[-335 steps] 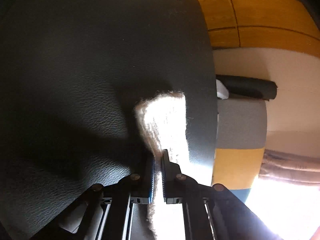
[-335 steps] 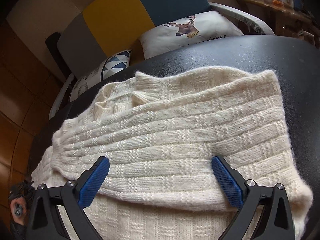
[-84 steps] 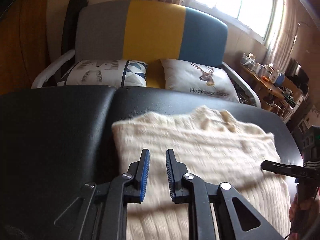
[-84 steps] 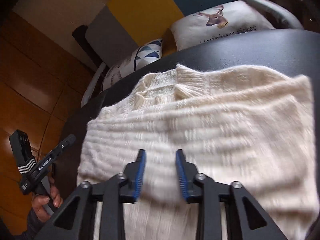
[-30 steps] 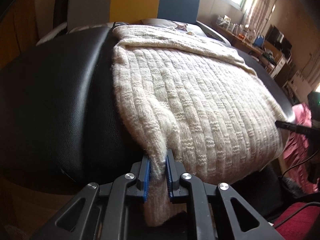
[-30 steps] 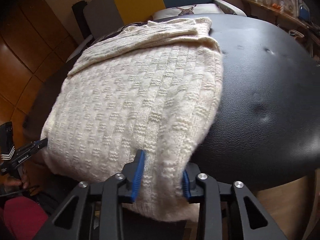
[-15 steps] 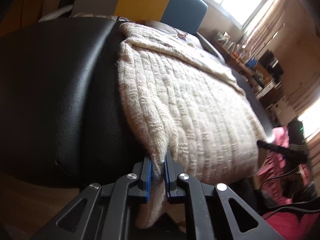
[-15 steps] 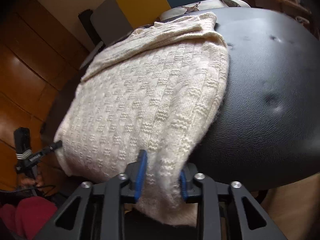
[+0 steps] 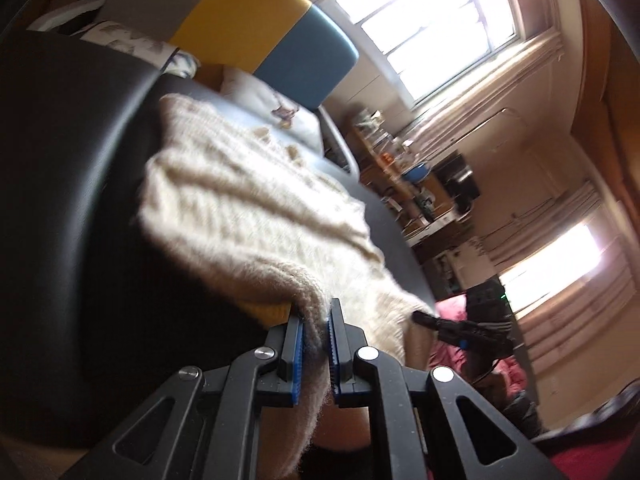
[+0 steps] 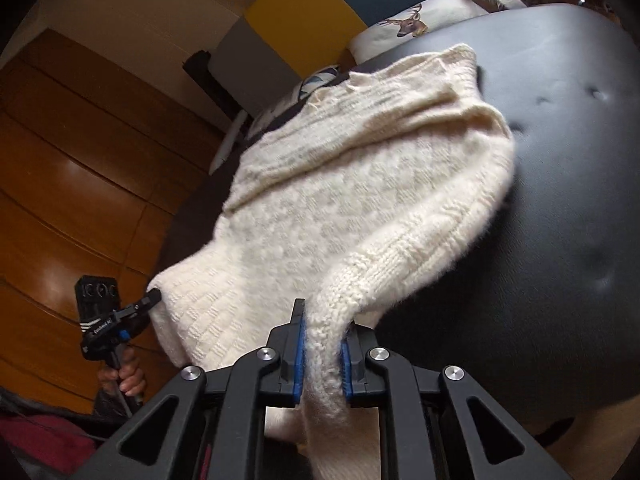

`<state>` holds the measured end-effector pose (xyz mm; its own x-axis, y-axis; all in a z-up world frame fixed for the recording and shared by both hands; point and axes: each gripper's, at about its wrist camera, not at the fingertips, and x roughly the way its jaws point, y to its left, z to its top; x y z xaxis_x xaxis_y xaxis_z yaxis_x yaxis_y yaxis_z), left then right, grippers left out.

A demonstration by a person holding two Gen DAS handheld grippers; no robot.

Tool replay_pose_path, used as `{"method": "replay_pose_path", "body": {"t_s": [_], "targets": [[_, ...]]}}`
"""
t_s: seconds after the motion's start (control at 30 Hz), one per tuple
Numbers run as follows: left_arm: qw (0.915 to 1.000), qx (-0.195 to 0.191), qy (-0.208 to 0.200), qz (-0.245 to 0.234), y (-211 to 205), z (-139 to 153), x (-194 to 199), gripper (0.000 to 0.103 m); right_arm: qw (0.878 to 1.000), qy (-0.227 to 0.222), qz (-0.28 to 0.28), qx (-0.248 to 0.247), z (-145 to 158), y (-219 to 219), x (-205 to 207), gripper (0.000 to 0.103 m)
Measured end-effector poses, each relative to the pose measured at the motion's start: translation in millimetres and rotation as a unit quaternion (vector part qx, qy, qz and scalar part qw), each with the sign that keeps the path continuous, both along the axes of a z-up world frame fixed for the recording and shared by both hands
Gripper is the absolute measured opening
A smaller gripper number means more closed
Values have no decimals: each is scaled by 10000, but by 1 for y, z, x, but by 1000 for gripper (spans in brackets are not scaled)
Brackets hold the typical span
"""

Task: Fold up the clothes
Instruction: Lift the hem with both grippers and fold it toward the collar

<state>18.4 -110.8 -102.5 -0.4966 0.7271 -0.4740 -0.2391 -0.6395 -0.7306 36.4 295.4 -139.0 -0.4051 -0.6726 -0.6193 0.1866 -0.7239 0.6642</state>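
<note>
Both hand-held grippers clamped on the sweater hem: left hand-held gripper (image 9: 316, 344) pinches one near corner, right hand-held gripper (image 10: 323, 354) the other, jaws nearly closed with knit bunched between the pads.

Sweater (image 10: 360, 184) runs from the grips toward 12 o'clock across the black counter (image 10: 560, 200), collar end far, toward the sofa (image 10: 304, 12). Long axis points away from both grips, neither hand nearer (symmetric hold).

Versus half a second ago: hem is off the counter's near edge and lifted, the near half now hanging in the air, far half still flat.

Likely next move: carry the hem to 12 o'clock over the collar end. Risk: loose knit sagging mid-span, so keep both corners level.
</note>
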Motion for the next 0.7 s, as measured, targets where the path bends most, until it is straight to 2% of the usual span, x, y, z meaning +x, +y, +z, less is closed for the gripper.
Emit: {"method": "replay_pose_path", "body": {"t_s": [0.13,0.27,0.37,0.43,0.53,0.57,0.63,0.7], "targets": [[9993,297,135,167,-7,16,-40,9,9999,84,-25,-115,9,2,-35,14],[9962,565,40,654,-21,18,-99,9,9994,204,-140,-226,21,4,-86,14],[9901,590,-389,1210,-31,-5,-152,9,9988,169,-425,-148,20,10,-141,14],[9863,206,-802,1428,-32,-32,-183,9,9978,-8,-666,18,7,14,-180,14],[9770,172,-1651,1341,-31,-83,-204,9,9941,-646,-864,141,-31,22,-218,15],[9763,372,-1632,1373,-35,-88,-201,12,9928,-833,-855,137,-44,24,-224,13],[9752,723,-1645,1289,-44,-90,-194,13,9920,-846,-863,-368,-52,32,-222,14],[9705,1099,-1745,1253,-54,-92,-185,19,9896,-830,-877,-785,-53,42,-216,25]]}}
